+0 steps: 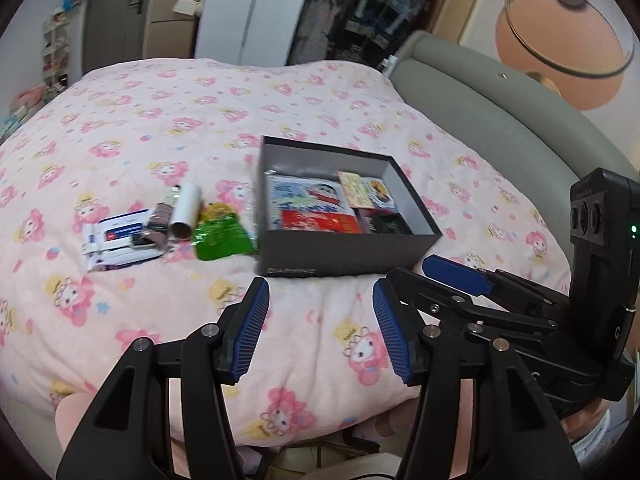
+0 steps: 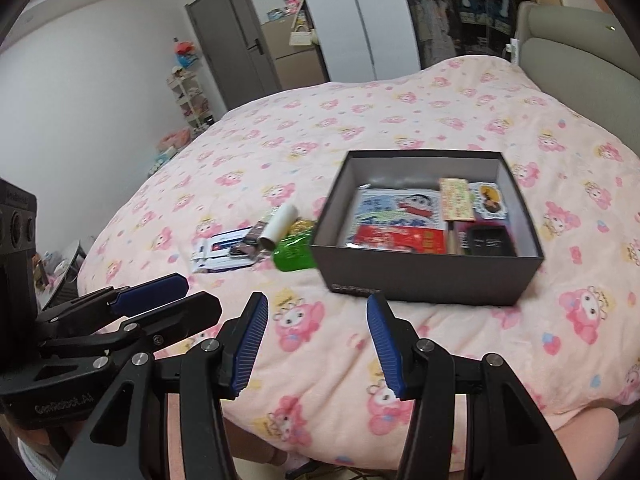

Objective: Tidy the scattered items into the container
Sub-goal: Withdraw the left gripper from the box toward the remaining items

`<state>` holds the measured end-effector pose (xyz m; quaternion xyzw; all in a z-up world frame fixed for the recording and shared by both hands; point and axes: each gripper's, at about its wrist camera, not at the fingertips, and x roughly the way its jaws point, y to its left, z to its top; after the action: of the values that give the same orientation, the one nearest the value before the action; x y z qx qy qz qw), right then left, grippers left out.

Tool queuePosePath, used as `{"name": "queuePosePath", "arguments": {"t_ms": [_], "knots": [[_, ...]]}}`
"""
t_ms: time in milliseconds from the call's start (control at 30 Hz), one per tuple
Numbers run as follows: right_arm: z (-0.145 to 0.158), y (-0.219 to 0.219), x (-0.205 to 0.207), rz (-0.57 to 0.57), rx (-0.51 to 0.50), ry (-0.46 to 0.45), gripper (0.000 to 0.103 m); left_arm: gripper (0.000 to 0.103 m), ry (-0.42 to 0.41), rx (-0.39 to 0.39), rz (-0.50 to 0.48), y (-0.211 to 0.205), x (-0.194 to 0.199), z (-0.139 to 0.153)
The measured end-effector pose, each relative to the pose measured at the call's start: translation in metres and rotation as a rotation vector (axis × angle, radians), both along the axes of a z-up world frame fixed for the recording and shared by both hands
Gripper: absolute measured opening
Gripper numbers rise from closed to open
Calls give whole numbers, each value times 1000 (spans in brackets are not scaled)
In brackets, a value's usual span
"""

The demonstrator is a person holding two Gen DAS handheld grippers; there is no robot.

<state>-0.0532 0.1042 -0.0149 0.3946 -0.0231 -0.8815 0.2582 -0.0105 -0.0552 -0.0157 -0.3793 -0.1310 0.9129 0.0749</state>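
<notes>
An open dark grey cardboard box (image 2: 424, 276), already filled with cartoon packets and cards, is seen at centre right on the pink floral bedspread (image 2: 360, 128). To its left, a green foil pouch (image 2: 294, 250) touches its wall, followed by a white paper tube (image 2: 278, 226) and a white wipes packet (image 2: 220, 254). The left tool (image 1: 320, 332) and right tool (image 2: 318, 344) are held released and empty in the lower frame, with nothing between them and the box.

Home bedroom: bed (image 2: 360, 128), padded headboard (image 1: 480, 92), wardrobe (image 2: 360, 20).
</notes>
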Motion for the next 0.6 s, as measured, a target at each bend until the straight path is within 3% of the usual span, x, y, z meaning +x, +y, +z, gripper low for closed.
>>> {"name": "queuePosePath", "arguments": {"t_ms": [233,600], "knots": [[8,-56,2,102,12,57,47,59,38,30,145,-55,21,-2],[-22,-144,-29,200,36,11,47,59,36,62,312,-137,5,-40]]}}
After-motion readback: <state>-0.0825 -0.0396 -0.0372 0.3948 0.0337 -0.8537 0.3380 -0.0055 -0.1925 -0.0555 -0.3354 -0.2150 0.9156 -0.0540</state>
